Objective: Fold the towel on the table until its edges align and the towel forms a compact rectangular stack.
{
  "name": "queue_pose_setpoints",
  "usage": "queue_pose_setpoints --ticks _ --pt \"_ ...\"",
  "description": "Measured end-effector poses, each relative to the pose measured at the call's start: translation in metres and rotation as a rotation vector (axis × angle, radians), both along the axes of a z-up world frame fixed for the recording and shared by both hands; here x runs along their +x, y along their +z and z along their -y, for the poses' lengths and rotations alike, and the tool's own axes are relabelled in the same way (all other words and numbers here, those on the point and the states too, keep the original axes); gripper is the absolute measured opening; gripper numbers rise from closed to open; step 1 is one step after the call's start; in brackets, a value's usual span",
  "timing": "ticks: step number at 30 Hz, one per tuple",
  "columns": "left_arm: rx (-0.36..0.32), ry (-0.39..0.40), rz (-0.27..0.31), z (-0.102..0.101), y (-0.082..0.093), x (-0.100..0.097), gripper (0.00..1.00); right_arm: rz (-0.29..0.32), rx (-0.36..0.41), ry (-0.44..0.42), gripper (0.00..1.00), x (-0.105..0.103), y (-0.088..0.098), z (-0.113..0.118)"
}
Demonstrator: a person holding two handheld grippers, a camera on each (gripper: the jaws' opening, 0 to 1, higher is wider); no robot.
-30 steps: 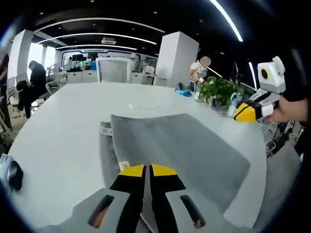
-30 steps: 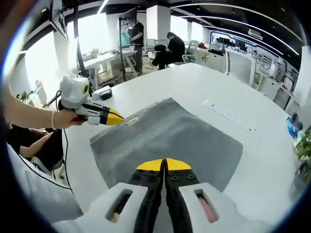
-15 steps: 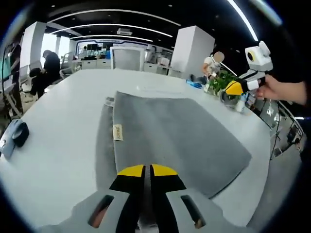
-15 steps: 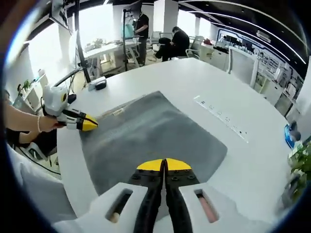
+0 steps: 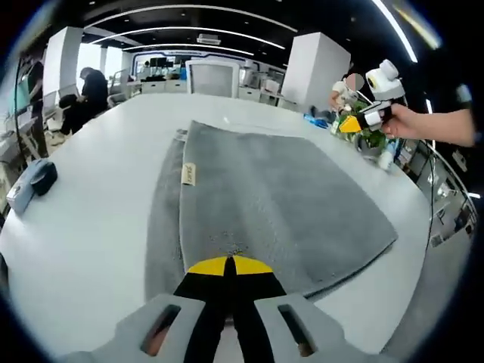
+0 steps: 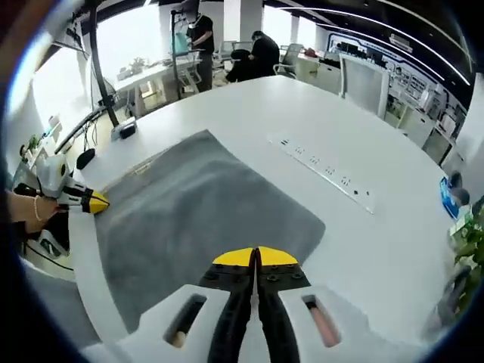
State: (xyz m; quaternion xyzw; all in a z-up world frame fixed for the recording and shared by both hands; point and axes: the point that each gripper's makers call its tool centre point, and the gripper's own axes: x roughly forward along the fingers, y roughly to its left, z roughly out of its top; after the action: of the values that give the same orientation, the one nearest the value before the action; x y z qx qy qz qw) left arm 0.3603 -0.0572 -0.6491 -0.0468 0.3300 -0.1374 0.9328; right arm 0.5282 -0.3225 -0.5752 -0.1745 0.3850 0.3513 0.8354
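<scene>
The grey towel point(image 5: 280, 204) lies flat on the white bench point(image 5: 91, 227), folded over once so a strip of the lower layer shows along one side beside its tag point(image 5: 189, 174). The left gripper point(image 5: 229, 265) sits at the towel's near edge, jaws pressed together. The right gripper point(image 6: 257, 257) hangs above the towel's opposite edge, jaws pressed together, pinching nothing.

towel point(image 5: 272, 204) near edge behind left tool point(image 5: 229, 266)
</scene>
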Motion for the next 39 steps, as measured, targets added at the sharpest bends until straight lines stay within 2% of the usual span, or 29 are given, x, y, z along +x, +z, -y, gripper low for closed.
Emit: queue_pose_setpoints --ticks 5,10,14,16,22,24,26,27,31,32,35,39 --pt "0.038 -0.007 0.025 0.0 -0.001 -0.005 0.01 -0.025 -0.076 -0.002 0.0 0.015 -0.027 0.011" --pt "0.084 -0.039 0.0 -0.003 -0.005 -0.007 0.01 -0.03 -0.125 0.008 0.0 0.028 -0.043 0.012" --pt "0.066 -0.017 -0.04 -0.004 -0.006 -0.005 0.01 -0.037 -0.124 -0.009 0.0 0.038 -0.054 0.008" --pt "0.08 -0.015 -0.048 -0.003 -0.007 -0.004 0.01 -0.039 -0.123 -0.02 0.0 0.041 -0.058 0.008" --pt "0.104 0.007 -0.038 -0.002 -0.007 -0.006 0.01 -0.077 -0.118 -0.064 0.0 0.049 -0.073 0.014" --pt "0.113 0.005 -0.035 -0.003 -0.007 -0.006 0.01 -0.101 -0.144 -0.062 0.0 0.048 -0.081 0.019" --pt "0.096 0.027 -0.044 -0.004 -0.008 -0.006 0.01 -0.094 -0.138 -0.059 0.0 0.047 -0.08 0.019" --pt "0.06 0.064 -0.066 -0.004 -0.008 -0.006 0.01 -0.103 -0.133 -0.079 0.0 0.048 -0.079 0.018" --pt "0.097 0.047 -0.1 -0.003 -0.007 -0.004 0.01 -0.088 -0.16 -0.072 0.0 0.045 -0.08 0.018" --pt "0.105 0.044 -0.107 -0.003 -0.007 -0.004 0.01 -0.071 -0.187 -0.048 0.0 0.045 -0.08 0.018" --pt "0.077 0.065 -0.127 -0.004 -0.008 -0.004 0.01 -0.058 -0.21 -0.014 0.0 0.045 -0.08 0.017" --pt "0.078 0.05 -0.162 -0.004 -0.008 -0.003 0.01 -0.085 -0.184 -0.042 0.0 0.047 -0.08 0.019"
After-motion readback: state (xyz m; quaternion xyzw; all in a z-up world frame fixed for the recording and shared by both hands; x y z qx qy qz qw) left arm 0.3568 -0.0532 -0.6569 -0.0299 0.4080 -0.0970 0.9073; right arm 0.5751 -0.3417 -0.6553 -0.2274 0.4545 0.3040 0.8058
